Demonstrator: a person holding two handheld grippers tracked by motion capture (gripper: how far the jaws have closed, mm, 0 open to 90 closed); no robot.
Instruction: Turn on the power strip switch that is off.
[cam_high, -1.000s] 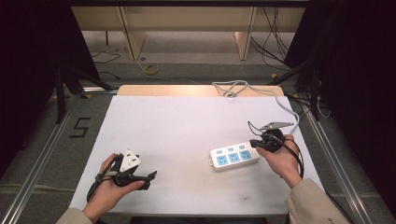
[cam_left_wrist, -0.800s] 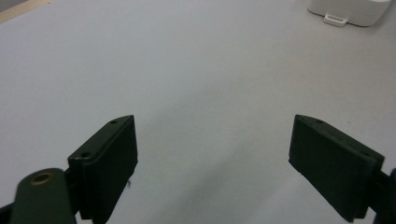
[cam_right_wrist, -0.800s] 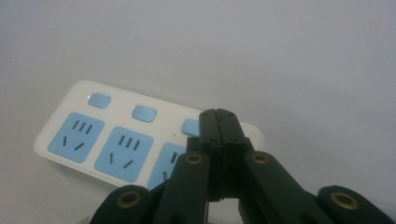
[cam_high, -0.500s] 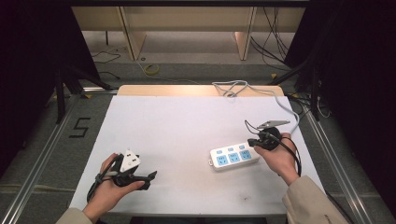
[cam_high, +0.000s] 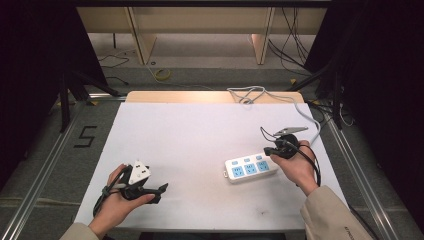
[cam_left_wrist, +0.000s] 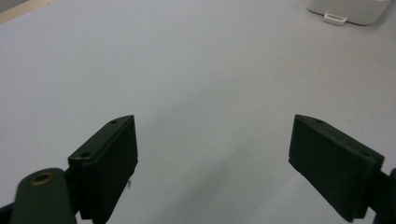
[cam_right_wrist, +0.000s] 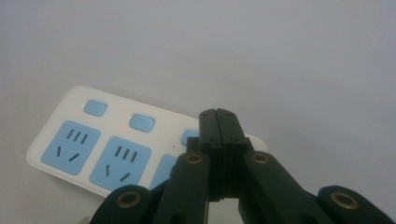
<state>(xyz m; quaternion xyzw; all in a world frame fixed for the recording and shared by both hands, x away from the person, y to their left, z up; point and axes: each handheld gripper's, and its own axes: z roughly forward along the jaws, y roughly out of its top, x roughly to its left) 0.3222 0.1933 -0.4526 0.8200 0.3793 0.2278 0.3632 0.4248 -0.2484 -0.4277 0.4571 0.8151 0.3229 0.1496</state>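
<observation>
Now the strip (cam_high: 251, 169) lies flat on the white table (cam_high: 200, 135), toward its right and near edge, sockets up; its white cord (cam_high: 305, 112) runs off to the far edge. Our right gripper (cam_high: 270, 150) sits at the strip's right end. In the right gripper view its jaws are pressed together, nothing between them, tips poised over the third switch (cam_right_wrist: 189, 136) — the rightmost of three blue buttons. Small red lights show beside the first two switches (cam_right_wrist: 95, 108); whether the tips are touching the third button we cannot tell.

Our left gripper (cam_high: 159, 190) rests well apart at the near left of the table, jaws spread wide over bare surface, holding nothing; the strip's end (cam_left_wrist: 348, 10) shows at the top right of its view.

We judge the step in hand to be pressing switches with closed tips. The next move calls for a short, straight push down on the button, centred — an off-centre push could slide the strip, since the left gripper is not bracing it.
</observation>
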